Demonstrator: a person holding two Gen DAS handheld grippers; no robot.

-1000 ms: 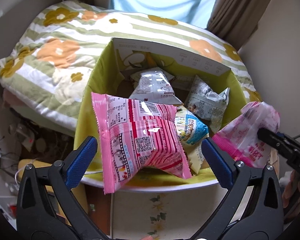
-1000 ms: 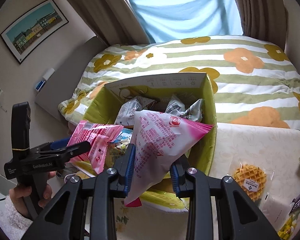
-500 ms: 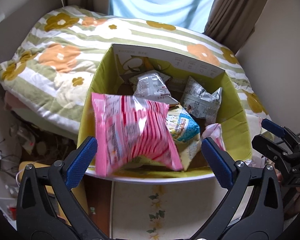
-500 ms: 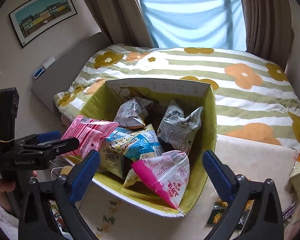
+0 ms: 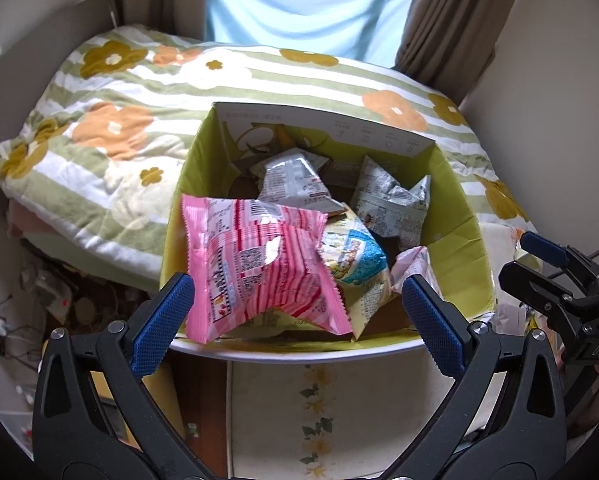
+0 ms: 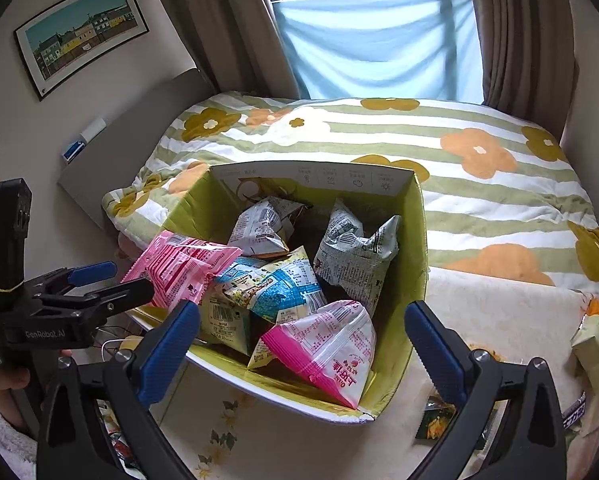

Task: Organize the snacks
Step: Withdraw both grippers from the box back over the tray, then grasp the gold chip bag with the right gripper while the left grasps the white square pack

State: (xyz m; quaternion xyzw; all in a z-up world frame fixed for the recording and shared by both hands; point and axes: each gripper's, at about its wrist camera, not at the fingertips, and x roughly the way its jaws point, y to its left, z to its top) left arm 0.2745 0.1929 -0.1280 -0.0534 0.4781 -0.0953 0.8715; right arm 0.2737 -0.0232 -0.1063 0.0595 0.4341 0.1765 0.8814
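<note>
Left hand-held gripper (image 5: 297,314) held wide apart, empty, above green box (image 5: 459,216); pink snack bag (image 5: 259,272) propped against its near-left wall.

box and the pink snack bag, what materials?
Box: looks like printed cardboard, matte yellow-green inside, with creased walls and a white cut edge. Pink bag: likely thin plastic film, glossy, crinkled, with glare spots and a serrated sealed edge.

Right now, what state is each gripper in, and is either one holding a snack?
Left gripper: open, holding nothing.
Right gripper: open, holding nothing.
</note>
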